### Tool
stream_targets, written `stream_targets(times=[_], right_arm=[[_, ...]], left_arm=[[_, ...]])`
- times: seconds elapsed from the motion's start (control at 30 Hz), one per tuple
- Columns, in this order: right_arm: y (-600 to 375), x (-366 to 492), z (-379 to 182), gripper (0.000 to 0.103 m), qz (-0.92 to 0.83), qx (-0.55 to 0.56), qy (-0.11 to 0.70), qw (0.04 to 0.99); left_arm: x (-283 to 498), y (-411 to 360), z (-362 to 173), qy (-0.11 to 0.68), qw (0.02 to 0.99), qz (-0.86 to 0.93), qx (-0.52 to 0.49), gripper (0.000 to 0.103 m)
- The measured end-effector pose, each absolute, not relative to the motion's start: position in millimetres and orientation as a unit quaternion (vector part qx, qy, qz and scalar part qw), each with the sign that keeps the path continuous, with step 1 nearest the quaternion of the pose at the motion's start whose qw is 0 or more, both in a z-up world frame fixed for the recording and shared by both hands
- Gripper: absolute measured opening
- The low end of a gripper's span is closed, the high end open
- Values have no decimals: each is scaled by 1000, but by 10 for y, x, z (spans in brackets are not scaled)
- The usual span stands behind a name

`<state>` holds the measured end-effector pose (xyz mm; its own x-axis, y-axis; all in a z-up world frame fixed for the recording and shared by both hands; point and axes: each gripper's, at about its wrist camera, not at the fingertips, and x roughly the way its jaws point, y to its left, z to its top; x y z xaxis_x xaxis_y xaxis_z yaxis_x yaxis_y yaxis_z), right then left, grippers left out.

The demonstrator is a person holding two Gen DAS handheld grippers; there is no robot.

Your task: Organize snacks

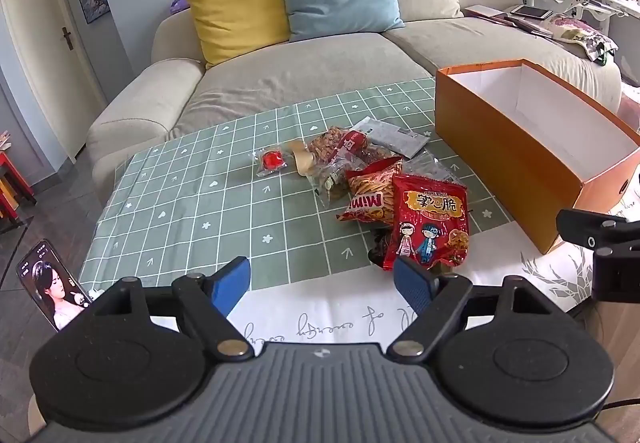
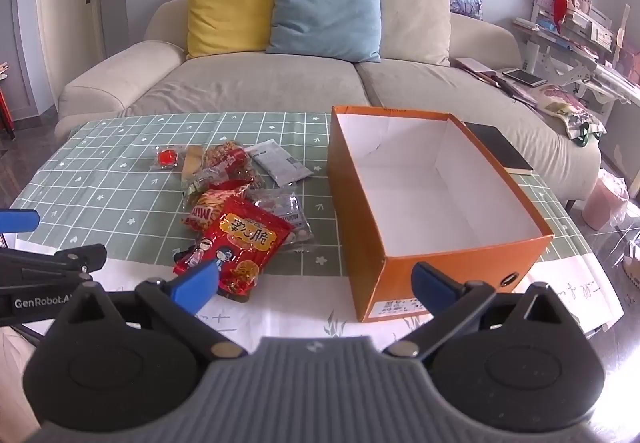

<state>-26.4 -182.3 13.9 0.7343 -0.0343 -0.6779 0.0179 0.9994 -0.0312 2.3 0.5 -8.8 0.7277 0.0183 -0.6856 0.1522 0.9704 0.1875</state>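
At frame centre the snacks (image 2: 240, 203) lie heaped on the table (image 2: 100, 183) left of the empty box (image 2: 440, 263); both claws (image 1: 322, 283) (image 2: 316, 285) spread, nothing gripped, so picking the first packet likely comes next.

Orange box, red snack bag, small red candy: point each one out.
Orange box (image 2: 460, 275): right wrist view, on its near orange end wall.
Red snack bag (image 1: 434, 219): left wrist view, on the middle of its printed front.
Small red candy (image 1: 271, 160): left wrist view, on the red centre inside its clear wrapper.
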Motion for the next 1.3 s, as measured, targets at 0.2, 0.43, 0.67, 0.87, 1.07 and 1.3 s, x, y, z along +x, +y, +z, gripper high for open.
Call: stream_targets(times=[0.2, 0.43, 0.67, 0.87, 1.07, 1.3], right_arm=[[-1818, -250, 158, 99, -13, -12, 367, 930], [-1796, -246, 173, 99, -12, -16, 370, 929], [-1793, -242, 183, 99, -11, -15, 375, 927], [-1799, -236, 189, 100, -10, -14, 379, 925], [-1805, -231, 186, 99, -10, -13, 381, 924], [-1802, -231, 183, 99, -10, -12, 382, 924]], left_arm=[[14, 21, -113, 366, 923, -35, 114, 95], [17, 29, -108, 367, 922, -34, 114, 95], [20, 35, -69, 372, 921, -31, 111, 95], [20, 41, -69, 372, 921, -31, 111, 95], [24, 43, -66, 372, 921, -31, 111, 95], [24, 43, -65, 372, 921, -31, 111, 95]])
